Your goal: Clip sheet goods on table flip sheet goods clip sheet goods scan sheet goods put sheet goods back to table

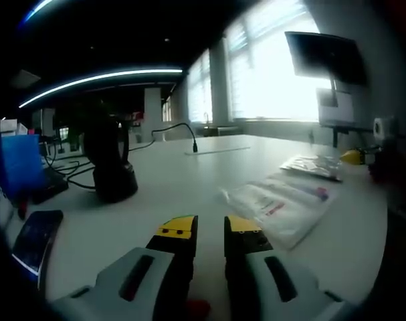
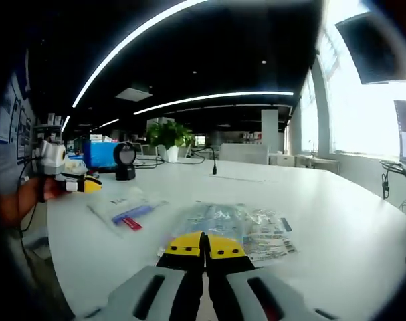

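Right gripper (image 2: 204, 246) is clamped at packet (image 2: 233, 227) edge: first clip underway; flip follows. Left gripper (image 1: 210, 231) is parted, empty.

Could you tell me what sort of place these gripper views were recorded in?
Most likely an open-plan office or lab. Long ceiling light strips run overhead, a large white table carries a barcode scanner on a stand, and a monitor is mounted by bright windows. A potted plant stands further back.
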Demonstrator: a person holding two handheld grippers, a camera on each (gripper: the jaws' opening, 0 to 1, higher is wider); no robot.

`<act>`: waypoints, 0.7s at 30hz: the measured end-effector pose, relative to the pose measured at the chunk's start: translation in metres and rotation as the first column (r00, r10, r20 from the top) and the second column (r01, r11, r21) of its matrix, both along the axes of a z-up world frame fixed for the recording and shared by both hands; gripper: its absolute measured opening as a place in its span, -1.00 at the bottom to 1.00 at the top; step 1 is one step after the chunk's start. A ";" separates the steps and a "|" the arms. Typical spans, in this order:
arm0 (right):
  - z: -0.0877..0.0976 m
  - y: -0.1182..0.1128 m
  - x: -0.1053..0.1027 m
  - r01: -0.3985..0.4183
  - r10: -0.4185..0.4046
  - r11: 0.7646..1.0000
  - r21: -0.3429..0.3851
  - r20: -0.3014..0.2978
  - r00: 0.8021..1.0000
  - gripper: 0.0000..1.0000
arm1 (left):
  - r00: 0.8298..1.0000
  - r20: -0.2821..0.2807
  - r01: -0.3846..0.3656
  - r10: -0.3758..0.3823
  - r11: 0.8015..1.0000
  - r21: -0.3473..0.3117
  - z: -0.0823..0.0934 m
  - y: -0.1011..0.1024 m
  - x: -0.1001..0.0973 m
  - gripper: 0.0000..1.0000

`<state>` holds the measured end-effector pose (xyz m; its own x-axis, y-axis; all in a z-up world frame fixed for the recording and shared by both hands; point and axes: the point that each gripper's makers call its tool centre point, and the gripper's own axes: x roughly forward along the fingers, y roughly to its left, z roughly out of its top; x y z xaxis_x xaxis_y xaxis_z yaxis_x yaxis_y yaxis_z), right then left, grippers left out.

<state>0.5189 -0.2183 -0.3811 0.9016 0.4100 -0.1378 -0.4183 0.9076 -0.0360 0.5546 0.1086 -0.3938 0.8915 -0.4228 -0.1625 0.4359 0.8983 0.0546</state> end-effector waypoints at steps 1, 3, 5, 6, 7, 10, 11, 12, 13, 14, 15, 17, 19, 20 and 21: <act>0.000 0.001 -0.001 -0.010 0.010 1.000 0.011 -0.004 1.000 -1.00 | 1.000 -0.001 -0.001 0.001 1.000 -0.003 0.000 0.000 0.000 -0.85; 0.001 0.002 -0.001 -0.024 0.024 0.999 0.029 -0.006 1.000 -1.00 | 1.000 -0.001 -0.003 0.003 1.000 -0.008 0.001 0.000 0.000 -0.85; 0.000 0.004 -0.002 -0.024 0.024 0.999 0.028 -0.004 1.000 -1.00 | 1.000 0.001 -0.003 0.003 1.000 -0.008 0.001 0.000 0.000 -0.85; 0.000 0.004 -0.003 -0.025 0.025 0.999 0.025 -0.004 1.000 -1.00 | 1.000 0.001 -0.003 0.003 1.000 -0.009 0.001 0.000 0.000 -0.85; -0.001 0.004 -0.003 -0.027 0.027 0.999 0.021 -0.003 1.000 -1.00 | 1.000 0.002 -0.003 0.003 1.000 -0.009 0.001 0.000 -0.001 -0.85; -0.002 0.006 -0.003 -0.042 0.042 0.999 0.015 -0.001 0.999 -1.00 | 1.000 0.001 -0.004 0.004 1.000 -0.011 0.002 0.000 -0.001 -0.85; -0.002 0.007 -0.004 -0.052 0.052 0.999 0.015 0.000 0.999 -1.00 | 1.000 0.000 -0.003 0.003 1.000 -0.013 0.002 -0.001 -0.002 -0.85; -0.002 0.008 -0.006 -0.061 0.061 0.998 0.012 0.000 0.998 -1.00 | 1.000 0.000 -0.001 0.001 1.000 -0.014 0.002 -0.001 -0.002 -0.85; -0.002 0.010 -0.007 -0.069 0.069 0.998 0.008 0.002 0.998 -1.00 | 1.000 0.000 0.001 -0.001 1.000 -0.013 0.002 -0.002 -0.002 -0.85; -0.003 0.011 -0.008 -0.076 0.076 0.997 0.007 0.001 0.997 -1.00 | 1.000 0.000 0.006 -0.006 1.000 -0.010 0.002 -0.003 -0.003 -0.85; -0.003 0.012 -0.008 -0.082 0.082 0.997 0.004 -0.001 0.997 -1.00 | 1.000 0.001 0.010 -0.010 1.000 -0.007 0.002 -0.004 -0.004 -0.85; -0.003 0.013 -0.009 -0.092 0.092 0.996 0.000 -0.001 0.996 -1.00 | 1.000 0.000 0.018 -0.018 1.000 -0.004 0.001 -0.005 -0.004 -0.85; -0.004 0.014 -0.010 -0.090 0.090 0.996 -0.004 -0.001 0.996 -1.00 | 1.000 -0.004 0.019 -0.019 1.000 -0.004 0.000 -0.005 -0.003 -0.85; -0.004 0.014 -0.010 -0.092 0.092 0.996 -0.008 -0.001 0.996 -1.00 | 1.000 -0.010 0.023 -0.023 1.000 -0.006 0.000 -0.005 -0.003 -0.85; -0.004 0.014 -0.010 -0.092 0.092 0.996 -0.010 -0.001 0.996 -1.00 | 1.000 -0.014 0.027 -0.027 1.000 -0.009 -0.001 -0.006 -0.003 -0.85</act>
